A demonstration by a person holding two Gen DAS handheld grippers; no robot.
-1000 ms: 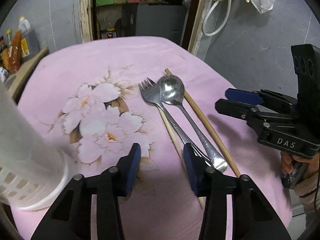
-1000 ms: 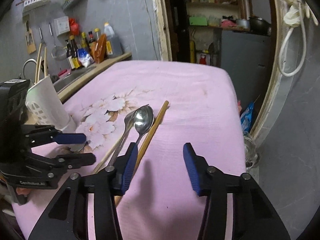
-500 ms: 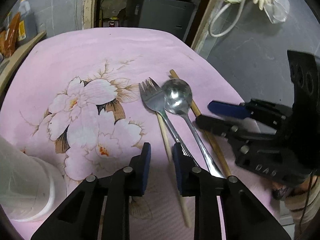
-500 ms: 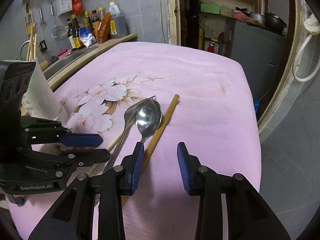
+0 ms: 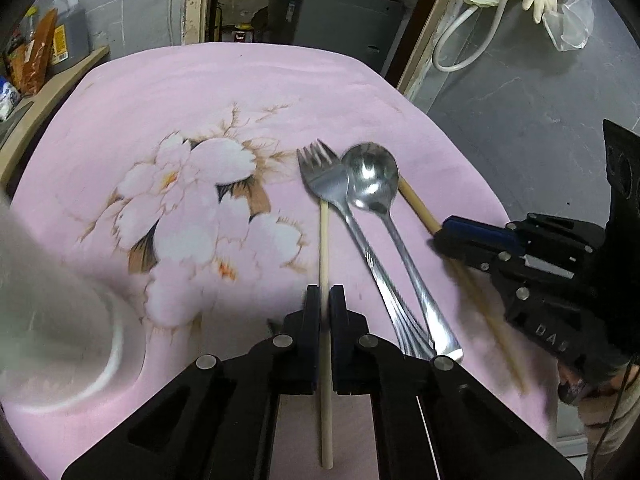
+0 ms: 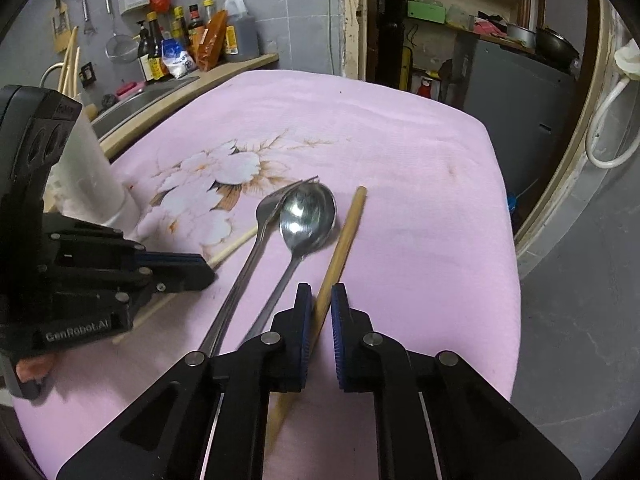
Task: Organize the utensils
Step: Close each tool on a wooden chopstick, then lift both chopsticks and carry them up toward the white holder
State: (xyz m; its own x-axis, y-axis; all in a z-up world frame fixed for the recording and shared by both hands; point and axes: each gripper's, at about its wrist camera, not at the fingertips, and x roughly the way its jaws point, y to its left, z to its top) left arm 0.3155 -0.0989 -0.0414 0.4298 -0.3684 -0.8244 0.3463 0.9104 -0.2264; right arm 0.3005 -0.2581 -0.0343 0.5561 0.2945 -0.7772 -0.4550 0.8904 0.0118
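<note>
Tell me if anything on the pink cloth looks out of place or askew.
Nothing is spilled or damaged. The one oddity: the two chopsticks are split apart, the pale chopstick left of the fork and the darker chopstick right of the spoon. The left gripper pinches the pale one, the right gripper the darker one.

Both views are dim, under soft indoor light with a cool cast; no lamp is visible. The pink cloth point(image 5: 240, 92) is the brightest surface and evenly lit. Glare sits on the spoon point(image 5: 372, 176) bowl, and the same bright spots appear in the right wrist view on the spoon point(image 6: 308, 216). Shadows are faint and soft-edged, darkest just under the black tools. Fisheye distortion bends the door frame point(image 6: 354, 20) and the walls, and black vignetting fills every corner. The white holder point(image 5: 48, 300) at the left edge is smeared and out of focus. The wooden stick point(image 5: 492, 320) near the right edge is blurred.
</note>
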